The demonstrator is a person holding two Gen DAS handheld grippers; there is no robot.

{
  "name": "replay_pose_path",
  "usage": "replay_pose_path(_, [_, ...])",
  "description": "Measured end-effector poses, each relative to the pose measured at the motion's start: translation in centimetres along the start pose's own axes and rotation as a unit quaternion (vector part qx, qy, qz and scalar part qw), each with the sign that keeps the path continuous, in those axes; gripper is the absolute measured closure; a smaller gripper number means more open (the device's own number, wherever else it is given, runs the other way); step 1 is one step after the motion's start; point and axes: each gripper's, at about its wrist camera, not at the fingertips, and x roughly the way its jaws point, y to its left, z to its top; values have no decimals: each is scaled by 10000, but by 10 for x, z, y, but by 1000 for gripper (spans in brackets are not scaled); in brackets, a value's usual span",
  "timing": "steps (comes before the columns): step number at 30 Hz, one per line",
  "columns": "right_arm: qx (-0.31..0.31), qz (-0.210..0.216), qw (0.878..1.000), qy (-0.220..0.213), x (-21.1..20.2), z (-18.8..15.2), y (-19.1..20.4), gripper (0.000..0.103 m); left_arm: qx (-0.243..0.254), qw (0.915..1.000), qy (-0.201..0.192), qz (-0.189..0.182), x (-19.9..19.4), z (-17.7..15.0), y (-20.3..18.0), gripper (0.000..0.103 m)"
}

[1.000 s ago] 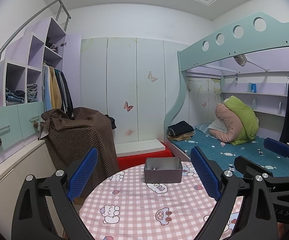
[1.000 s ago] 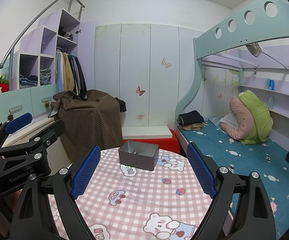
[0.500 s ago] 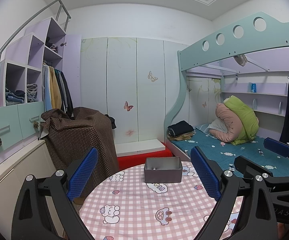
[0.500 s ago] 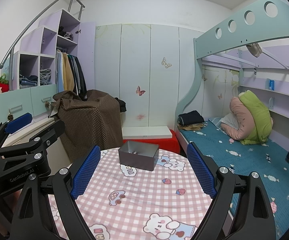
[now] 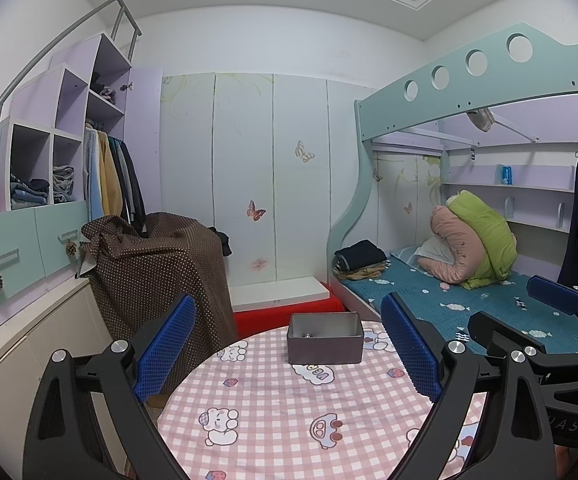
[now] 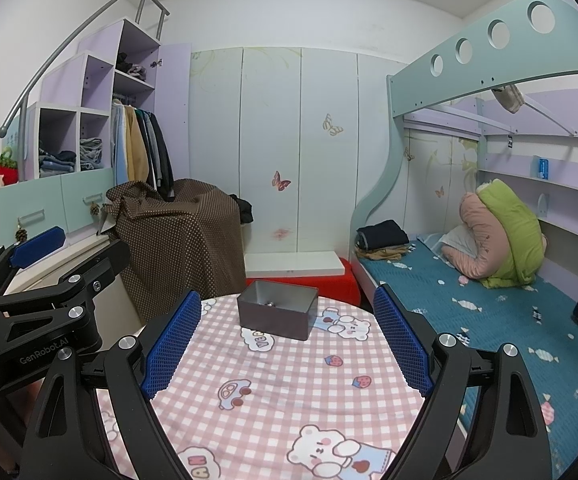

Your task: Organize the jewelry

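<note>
A small gray box [image 5: 325,338] sits open at the far edge of the round table [image 5: 273,408], center of the frame, with a small metal piece [image 6: 269,303] lying inside it. The left gripper [image 5: 289,344] and right gripper [image 6: 287,340] hover low over the pink checked cloth, both spread wide with nothing between them. A bed [image 6: 489,312] fills the right side.

pink checked tablecloth [image 6: 289,380], grey box [image 6: 275,318], perhaps metal

Even, soft ceiling light; frames were sharp, no glare; heavy fisheye bending and dark corners at edges.
</note>
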Motion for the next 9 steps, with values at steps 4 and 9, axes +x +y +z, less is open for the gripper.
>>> replay_pose_path(4, [22,3,10000,-25,0,0,0,18,-19,10000,-67,-16,-1,0,0,12])
replay_pose_path(9, [8,-6,10000,-16,0,0,1,18,27,10000,-79,-1,-1,-2,-1,12])
